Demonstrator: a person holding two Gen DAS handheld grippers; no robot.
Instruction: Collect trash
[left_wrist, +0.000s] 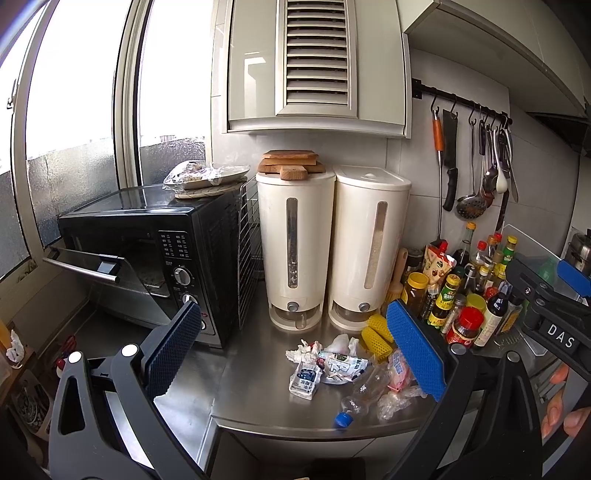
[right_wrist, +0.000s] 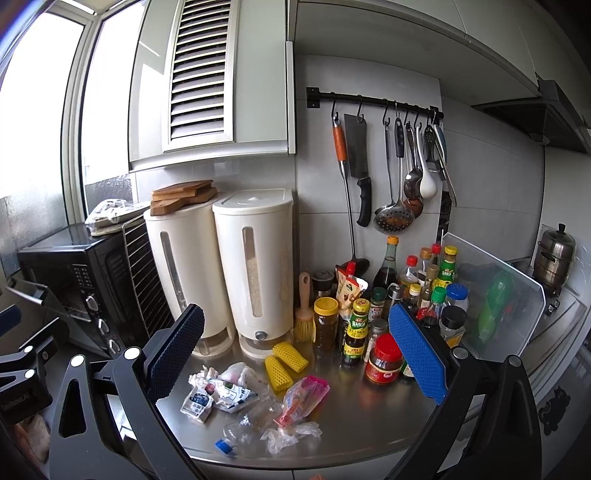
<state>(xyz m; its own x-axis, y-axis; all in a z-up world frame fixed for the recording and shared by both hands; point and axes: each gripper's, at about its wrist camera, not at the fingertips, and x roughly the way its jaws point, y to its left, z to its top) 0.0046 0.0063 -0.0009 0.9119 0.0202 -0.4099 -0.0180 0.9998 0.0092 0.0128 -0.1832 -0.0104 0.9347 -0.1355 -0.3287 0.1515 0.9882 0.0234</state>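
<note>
Several pieces of trash lie heaped near the front edge of a steel table (right_wrist: 369, 424): a crushed clear bottle (right_wrist: 251, 421) with a blue cap, a pink wrapper (right_wrist: 304, 400), crumpled white packets (right_wrist: 210, 397) and two yellow foam nets (right_wrist: 284, 360). Both the left gripper (left_wrist: 291, 354) and the right gripper (right_wrist: 295, 354) hover above the pile, fingers spread wide and empty. Behind stand two cream dispensers (right_wrist: 221, 266), a crowd of condiment bottles (right_wrist: 399, 295) at right and a black oven (left_wrist: 147, 258) at left, door ajar.
</note>
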